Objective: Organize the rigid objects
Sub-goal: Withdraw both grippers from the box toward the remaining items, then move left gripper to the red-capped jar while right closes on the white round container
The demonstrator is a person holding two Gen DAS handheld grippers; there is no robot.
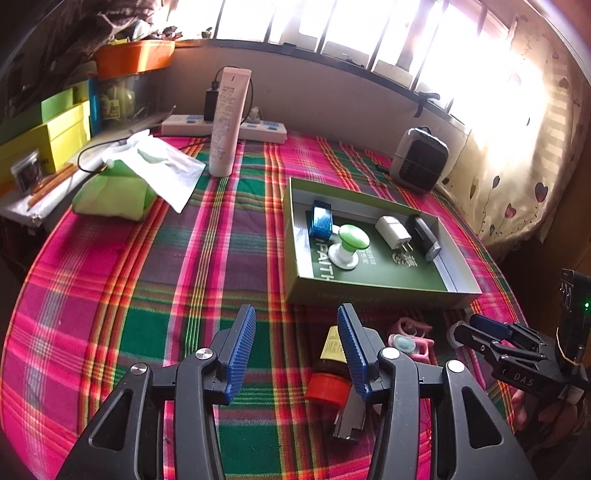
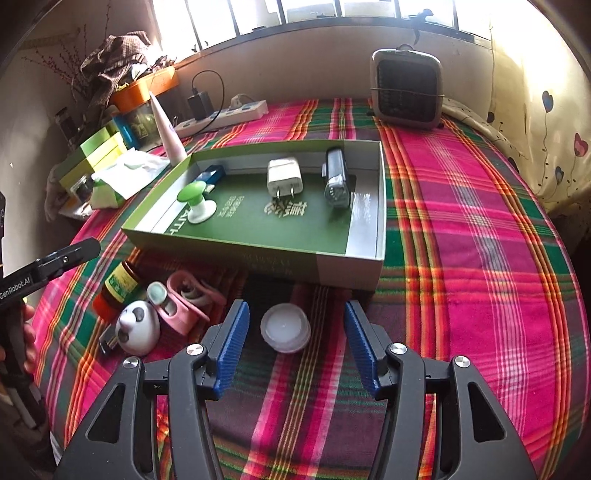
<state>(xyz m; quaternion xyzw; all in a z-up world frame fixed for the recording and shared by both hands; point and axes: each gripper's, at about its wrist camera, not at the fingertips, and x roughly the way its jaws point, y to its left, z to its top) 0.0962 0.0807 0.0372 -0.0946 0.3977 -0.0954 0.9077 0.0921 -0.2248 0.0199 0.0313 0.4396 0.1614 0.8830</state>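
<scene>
Right tongs (image 2: 297, 345) wide, straddling white jar (image 2: 285, 328) just below green box (image 2: 343, 267); left tongs (image 1: 297, 354) wide, empty.

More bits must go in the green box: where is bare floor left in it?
Free: the box's near half, below the white charger and black flashlight, and its right grey strip. Crowded: far-left corner, with the green knob beside the blue item.

Open cloth (image 2: 480, 258) right of box (image 2: 347, 266).

Window (image 1: 369, 33) backlight blown out w/ glare, fisheye edges warped, foreground dim.
</scene>
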